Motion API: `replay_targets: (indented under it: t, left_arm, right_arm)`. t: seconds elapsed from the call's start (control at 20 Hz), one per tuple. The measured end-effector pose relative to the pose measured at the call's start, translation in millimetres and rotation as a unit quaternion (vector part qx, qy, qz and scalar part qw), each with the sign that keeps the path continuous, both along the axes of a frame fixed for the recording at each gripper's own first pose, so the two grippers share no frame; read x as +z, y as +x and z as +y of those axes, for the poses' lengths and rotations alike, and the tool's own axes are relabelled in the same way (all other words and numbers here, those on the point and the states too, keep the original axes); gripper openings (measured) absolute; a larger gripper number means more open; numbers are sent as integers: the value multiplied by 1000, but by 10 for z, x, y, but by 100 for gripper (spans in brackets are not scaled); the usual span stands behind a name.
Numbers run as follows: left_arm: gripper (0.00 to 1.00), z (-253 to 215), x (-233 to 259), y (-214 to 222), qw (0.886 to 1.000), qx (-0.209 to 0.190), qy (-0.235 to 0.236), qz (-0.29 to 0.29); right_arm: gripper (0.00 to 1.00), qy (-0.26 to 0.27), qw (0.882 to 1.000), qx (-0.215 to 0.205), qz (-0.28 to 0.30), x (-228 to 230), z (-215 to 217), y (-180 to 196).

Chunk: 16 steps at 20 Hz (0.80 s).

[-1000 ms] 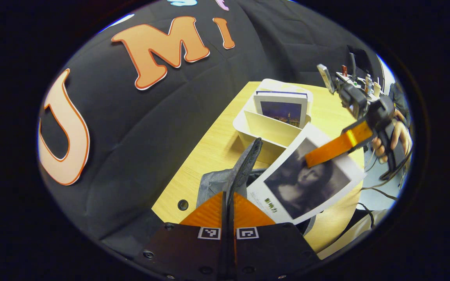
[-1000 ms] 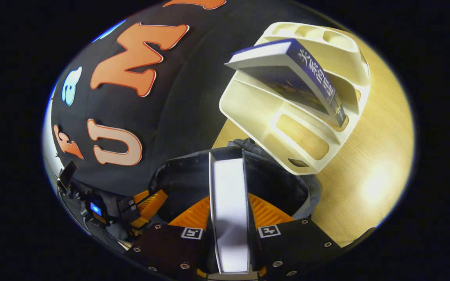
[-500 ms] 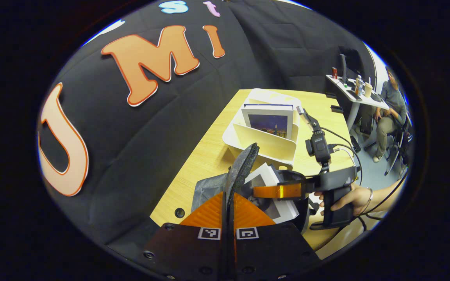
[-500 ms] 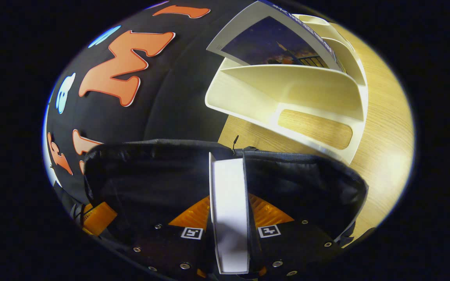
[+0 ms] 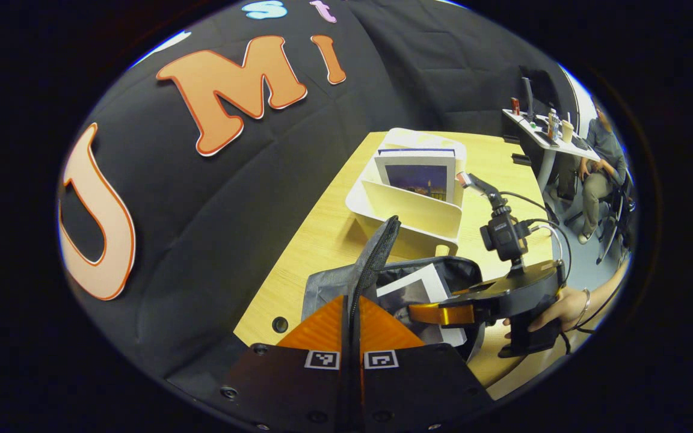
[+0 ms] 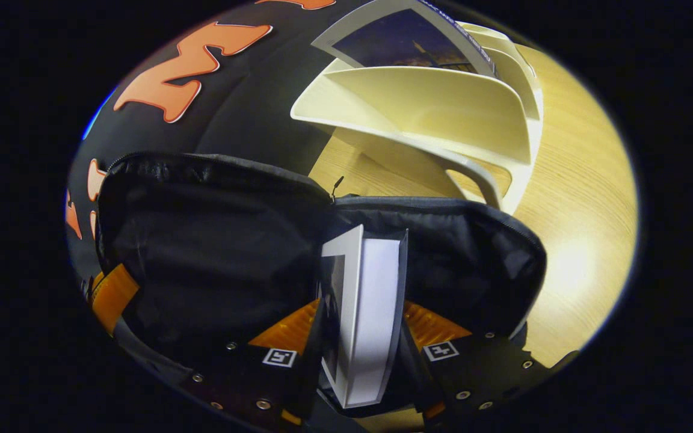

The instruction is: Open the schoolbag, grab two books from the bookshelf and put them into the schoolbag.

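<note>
The left gripper has its jaws clamped on the schoolbag's rim. The right gripper, jaws apart, has a book between them inside the bag, near the bookshelf on the worktop.

Square black-and-white coded markers are the only clear signs here: a pair sits side by side on the dark body of the left gripper, just behind its fingers, and another pair sits on the right gripper, one marker on either side of the white-edged book. The dark blue spine of the night-photo book standing in the cream plastic bookshelf carries pale characters, too small and warped to read. Nothing legible shows on the grey fabric schoolbag.
</note>
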State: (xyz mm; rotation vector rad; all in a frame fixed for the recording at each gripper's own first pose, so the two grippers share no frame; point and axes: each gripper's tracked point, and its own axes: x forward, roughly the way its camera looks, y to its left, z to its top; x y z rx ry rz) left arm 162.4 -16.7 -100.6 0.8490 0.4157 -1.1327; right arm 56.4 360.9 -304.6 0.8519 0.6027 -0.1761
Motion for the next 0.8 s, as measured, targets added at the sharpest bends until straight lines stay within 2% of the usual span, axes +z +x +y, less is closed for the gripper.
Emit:
replay_targets:
  t: [0.15,0.35,0.65,0.8]
  left_arm:
    - [1,44,-38,-7,1000,8,-6,9]
    - [0,103,-134,-50,1000,16,-10,25]
    - [1,117,-144,-120,1000,14,-20,18]
    - [1,197,-132,-47,998,31,-38,28]
  right_arm:
    - [74,-17,1000,-2,13,13,-168,-155]
    - [83,-22,1000,-8,8,208,-408,-339]
    - [89,-62,998,-18,21,413,-838,-684]
    - [98,-113,992,-17,51,432,-1178,-978]
